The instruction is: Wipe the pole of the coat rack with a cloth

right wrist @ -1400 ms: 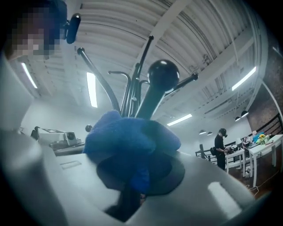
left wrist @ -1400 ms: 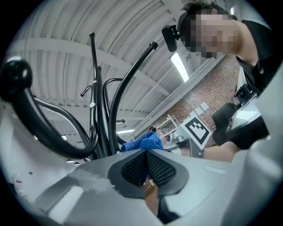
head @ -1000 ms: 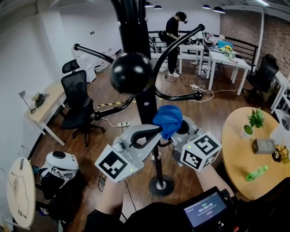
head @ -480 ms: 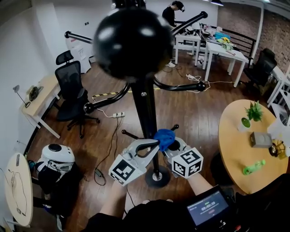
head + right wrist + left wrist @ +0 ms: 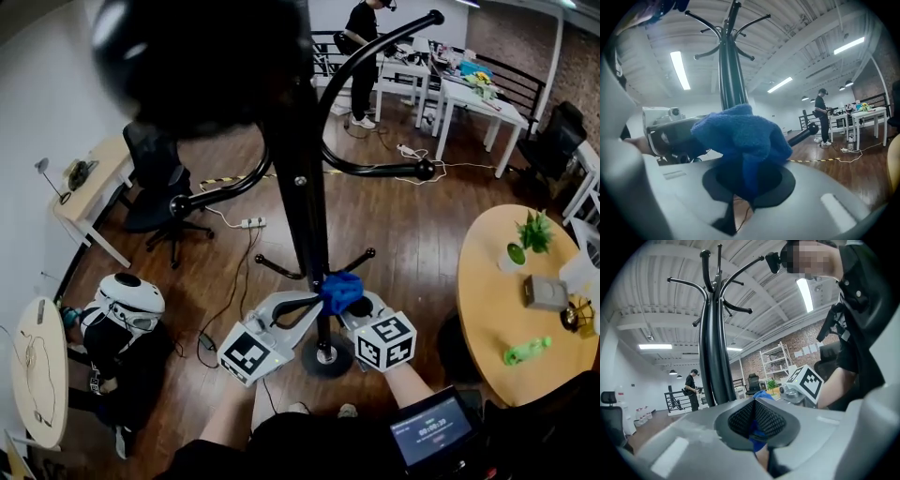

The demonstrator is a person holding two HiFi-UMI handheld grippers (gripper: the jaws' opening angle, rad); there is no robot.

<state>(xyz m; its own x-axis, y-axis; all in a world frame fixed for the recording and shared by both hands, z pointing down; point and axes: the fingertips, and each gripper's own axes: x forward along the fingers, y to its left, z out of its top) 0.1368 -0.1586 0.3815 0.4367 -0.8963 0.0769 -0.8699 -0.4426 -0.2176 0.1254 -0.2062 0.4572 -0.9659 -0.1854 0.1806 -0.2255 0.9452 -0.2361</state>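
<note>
The black coat rack pole [image 5: 305,187] runs down the middle of the head view to its round base [image 5: 323,359]. A blue cloth [image 5: 340,289] sits against the pole low down, a little above the base. My right gripper [image 5: 356,304] is shut on the cloth from the right; in the right gripper view the cloth [image 5: 740,136] bunches out of the jaws in front of the pole [image 5: 731,79]. My left gripper [image 5: 314,300] reaches the cloth from the left. Its jaws are shut, with blue cloth [image 5: 757,431] pinched between the pads, and the pole [image 5: 715,357] rises just to their left.
A large black knob [image 5: 187,56] and curved hook arms [image 5: 375,173] of the rack hang close to the head camera. A round wooden table [image 5: 487,309] stands at the right. An office chair [image 5: 155,183] and a helmet on a bag [image 5: 127,300] are at the left. A person [image 5: 364,47] stands at far desks.
Both grippers and the cloth have slid down the pole towards the base. The rack's top knob now fills more of the head view.
</note>
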